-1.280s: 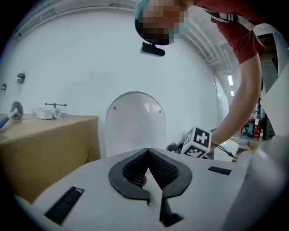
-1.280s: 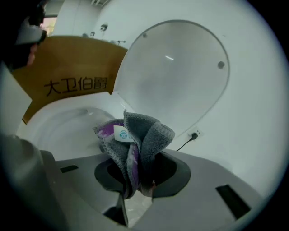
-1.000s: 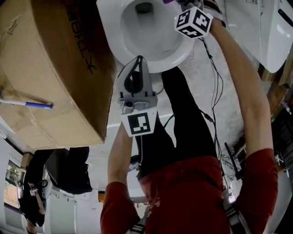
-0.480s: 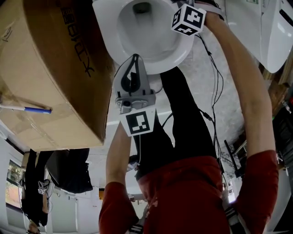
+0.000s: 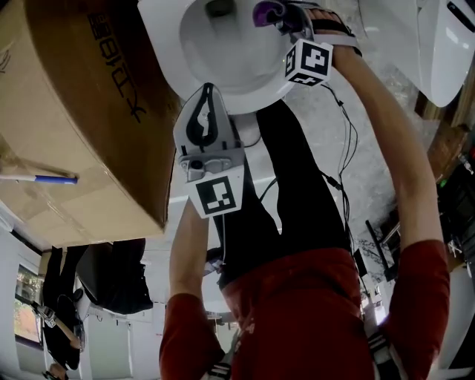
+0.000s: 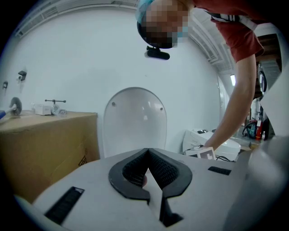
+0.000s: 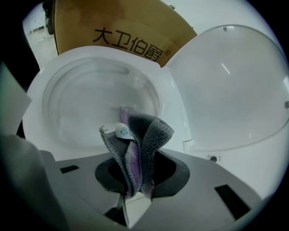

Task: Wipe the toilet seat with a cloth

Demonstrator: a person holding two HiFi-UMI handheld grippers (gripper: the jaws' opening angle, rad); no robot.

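Observation:
The white toilet (image 5: 245, 82) stands with its lid (image 7: 230, 90) raised and its rim (image 7: 36, 113) bare. My right gripper (image 5: 286, 21) hangs over the bowl's right side, shut on a grey and purple cloth (image 7: 135, 144) with a small white tag. The cloth (image 5: 263, 13) bunches up out of the jaws and hangs above the bowl; whether it touches the rim I cannot tell. My left gripper (image 5: 205, 93) sits at the bowl's near rim, shut and empty. In the left gripper view the jaws (image 6: 146, 152) meet below the upright lid (image 6: 134, 119).
A large printed cardboard box (image 5: 82, 119) stands close against the toilet's left side. Other white fixtures (image 5: 438, 52) stand at the right. Cables (image 5: 345, 141) run over the floor by my legs. A person in black (image 5: 59, 319) stands at the lower left.
My right gripper has come nearer and lower over the bowl's right side and rolled, so the purple cloth shows more fully. The left gripper has kept still.

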